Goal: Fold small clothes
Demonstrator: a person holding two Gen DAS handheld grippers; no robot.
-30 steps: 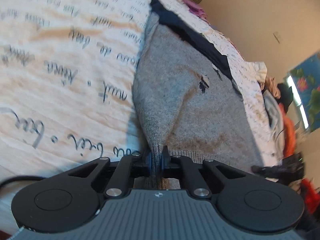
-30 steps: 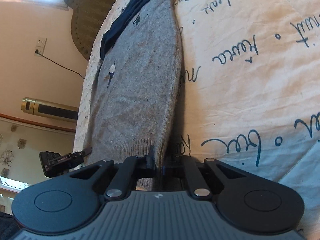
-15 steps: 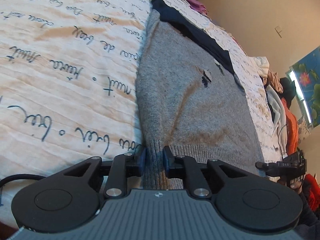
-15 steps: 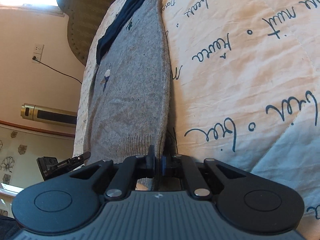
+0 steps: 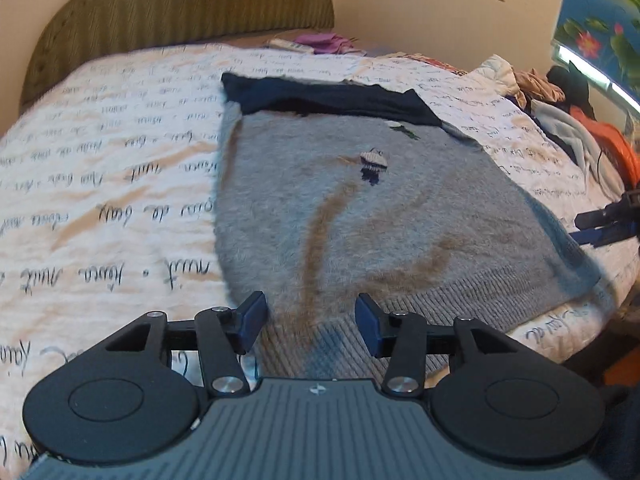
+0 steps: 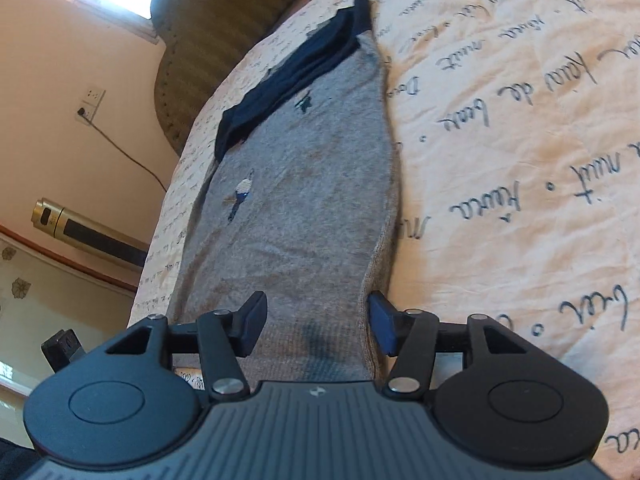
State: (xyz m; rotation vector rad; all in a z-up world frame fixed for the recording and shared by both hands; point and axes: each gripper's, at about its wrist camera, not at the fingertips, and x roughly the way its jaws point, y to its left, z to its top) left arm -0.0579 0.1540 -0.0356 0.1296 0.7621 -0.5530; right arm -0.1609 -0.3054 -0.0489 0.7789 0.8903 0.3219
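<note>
A small grey knit sweater (image 5: 360, 216) with a navy collar (image 5: 332, 98) and small embroidered figures lies flat on the bed, ribbed hem toward me. It also shows in the right wrist view (image 6: 296, 208). My left gripper (image 5: 310, 316) is open and empty, its jaws wide apart over the hem's left corner. My right gripper (image 6: 316, 320) is open and empty, its jaws wide apart over the hem's other corner. The right gripper's tip also shows at the right edge of the left wrist view (image 5: 608, 220).
The bed has a white quilt (image 5: 100, 184) printed with handwriting. A brown ribbed headboard (image 5: 172, 4) stands behind. A pile of clothes (image 5: 568, 112) lies at the bed's right side. A wall socket with a cable (image 6: 90, 102) and a gold heater (image 6: 88, 232) stand beside the bed.
Both grippers were shut on the sweater's hem corners and have opened, letting it go. The sweater now lies flat. The left view has swung up to face the headboard.
</note>
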